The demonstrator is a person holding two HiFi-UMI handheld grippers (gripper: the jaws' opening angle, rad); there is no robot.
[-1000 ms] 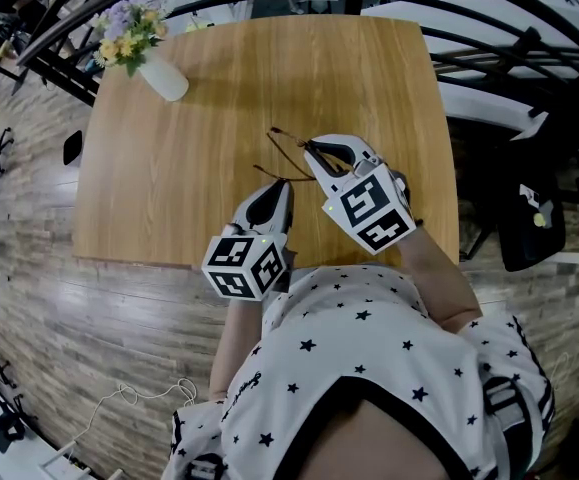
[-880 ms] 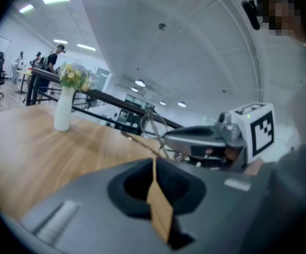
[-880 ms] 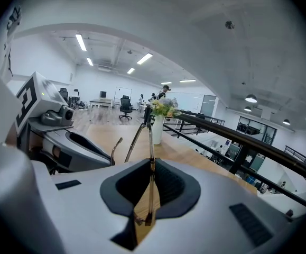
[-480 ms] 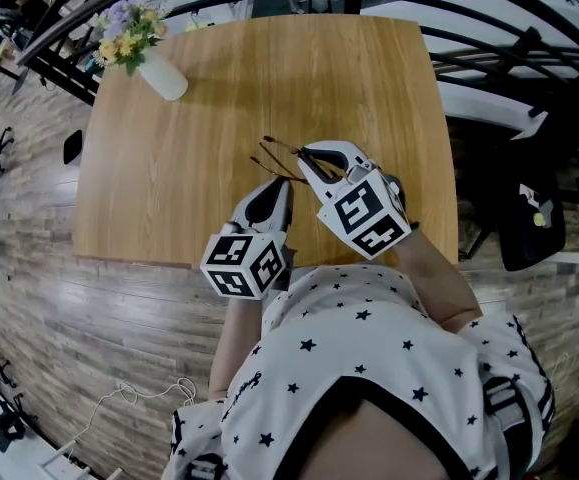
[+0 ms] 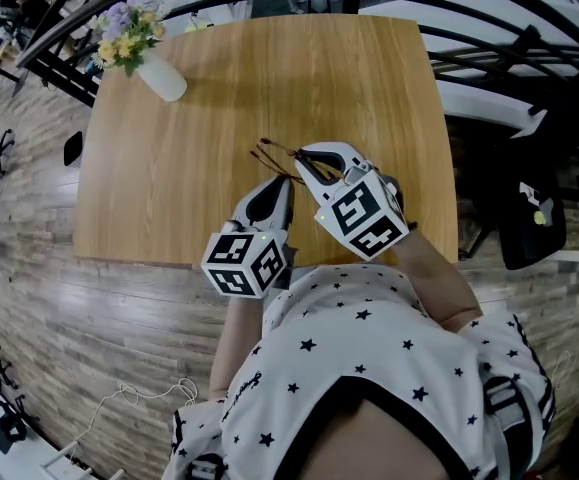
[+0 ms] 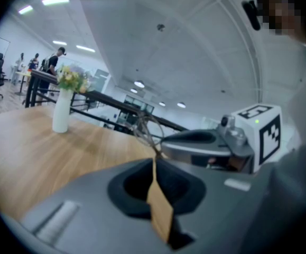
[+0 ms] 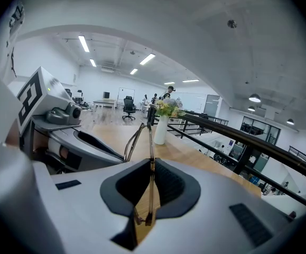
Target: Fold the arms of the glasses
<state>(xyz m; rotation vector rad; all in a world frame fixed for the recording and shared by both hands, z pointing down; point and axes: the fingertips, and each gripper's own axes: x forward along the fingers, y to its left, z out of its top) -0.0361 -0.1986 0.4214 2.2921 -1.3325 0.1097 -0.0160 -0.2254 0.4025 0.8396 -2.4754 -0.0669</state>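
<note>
Thin brown wire-framed glasses (image 5: 272, 154) hang over the wooden table (image 5: 209, 98), held between both grippers. In the left gripper view a flat brown arm (image 6: 158, 208) runs through the closed jaws of my left gripper (image 6: 154, 165), with the wire frame (image 6: 145, 129) beyond them. My right gripper (image 7: 151, 165) is shut on the other thin arm (image 7: 150, 192), and the frame (image 7: 138, 136) rises ahead of its jaws. From above, my left gripper (image 5: 283, 181) sits just below and left of my right gripper (image 5: 302, 156), tips close together.
A white vase of flowers (image 5: 157, 71) stands at the table's far left corner. The table's near edge (image 5: 169, 261) runs just under the grippers. Black railings (image 5: 489, 58) lie beyond the table's right and far sides, and a dark chair (image 5: 529, 223) stands to the right.
My right gripper has shifted a little left toward the left gripper, carrying the glasses with it, and the frame has swung left. The left gripper has stayed put.
</note>
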